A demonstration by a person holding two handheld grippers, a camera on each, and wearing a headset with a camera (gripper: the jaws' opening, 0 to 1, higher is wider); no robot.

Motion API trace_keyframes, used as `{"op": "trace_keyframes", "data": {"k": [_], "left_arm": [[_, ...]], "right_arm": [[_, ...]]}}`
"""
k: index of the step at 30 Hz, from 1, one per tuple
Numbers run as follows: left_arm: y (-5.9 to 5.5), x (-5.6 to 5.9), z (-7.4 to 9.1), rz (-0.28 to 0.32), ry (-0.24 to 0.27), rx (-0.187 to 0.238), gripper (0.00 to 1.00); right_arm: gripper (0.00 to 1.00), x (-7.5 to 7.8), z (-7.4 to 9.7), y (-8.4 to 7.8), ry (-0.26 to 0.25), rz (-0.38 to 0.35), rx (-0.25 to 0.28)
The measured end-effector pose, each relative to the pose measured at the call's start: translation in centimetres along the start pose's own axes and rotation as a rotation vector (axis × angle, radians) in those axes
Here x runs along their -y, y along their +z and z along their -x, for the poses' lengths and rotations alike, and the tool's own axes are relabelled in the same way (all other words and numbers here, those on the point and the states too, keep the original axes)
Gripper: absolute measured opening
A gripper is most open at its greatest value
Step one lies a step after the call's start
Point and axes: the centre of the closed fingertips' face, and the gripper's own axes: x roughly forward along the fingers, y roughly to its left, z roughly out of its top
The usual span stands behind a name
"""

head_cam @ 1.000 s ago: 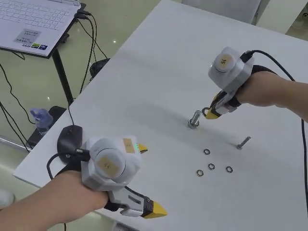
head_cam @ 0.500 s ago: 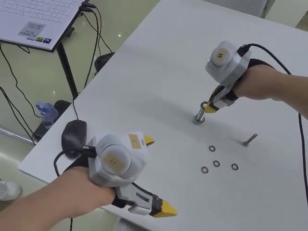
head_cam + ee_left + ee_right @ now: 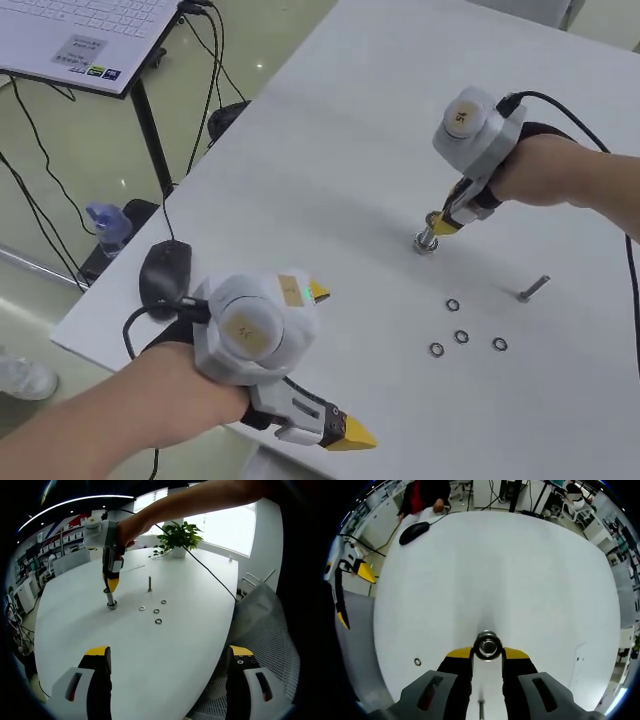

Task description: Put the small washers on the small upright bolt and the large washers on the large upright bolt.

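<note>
Four small washers (image 3: 461,337) are lying on the worktop (image 3: 330,150) near the small bolt (image 3: 533,289). Your right gripper (image 3: 441,224) is clamping a large washer (image 3: 476,647) above the large bolt (image 3: 427,241); be centring and levelling it before releasing. Left gripper (image 3: 170,652) fingers are hanging apart.

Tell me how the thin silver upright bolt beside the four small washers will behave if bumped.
The thin silver bolt stands tall on a narrow base, so a light nudge would probably tip it. Once down, its round shank would likely roll on the smooth white table.
</note>
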Motion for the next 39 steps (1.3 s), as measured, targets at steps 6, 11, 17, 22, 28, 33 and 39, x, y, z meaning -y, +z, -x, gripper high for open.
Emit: {"op": "trace_keyframes", "data": {"k": [6, 11, 17, 22, 28, 33, 39], "left_arm": [[0.3, 0.0, 0.0, 0.003, 0.0, 0.009, 0.96], [0.3, -0.1, 0.0, 0.005, 0.001, 0.008, 0.95], [0.1, 0.1, -0.3, 0.009, -0.003, 0.003, 0.94], [0.0, 0.3, -0.3, 0.013, -0.003, 0.0, 0.94], [-0.3, 0.3, -0.3, 0.02, 0.0, -0.004, 0.94], [-0.5, 0.4, -0.2, 0.023, 0.0, -0.009, 0.93], [-0.6, 0.6, -0.3, 0.027, -0.001, -0.014, 0.93]], "right_arm": [[0.22, -0.4, 0.0, -0.1, 0.003, -0.001, -0.007], [0.22, -0.3, -0.7, -0.3, 0.009, 0.002, -0.014], [0.22, -0.3, -1.5, -0.4, 0.012, 0.004, -0.022], [0.22, -0.6, -2.2, -0.6, 0.018, 0.009, -0.031], [0.22, -0.7, -3.0, -0.9, 0.019, 0.01, -0.038], [0.22, -0.7, -3.7, -1.1, 0.024, 0.003, -0.038], [0.22, -0.8, -3.8, -1.2, 0.024, 0.002, -0.042]]}}
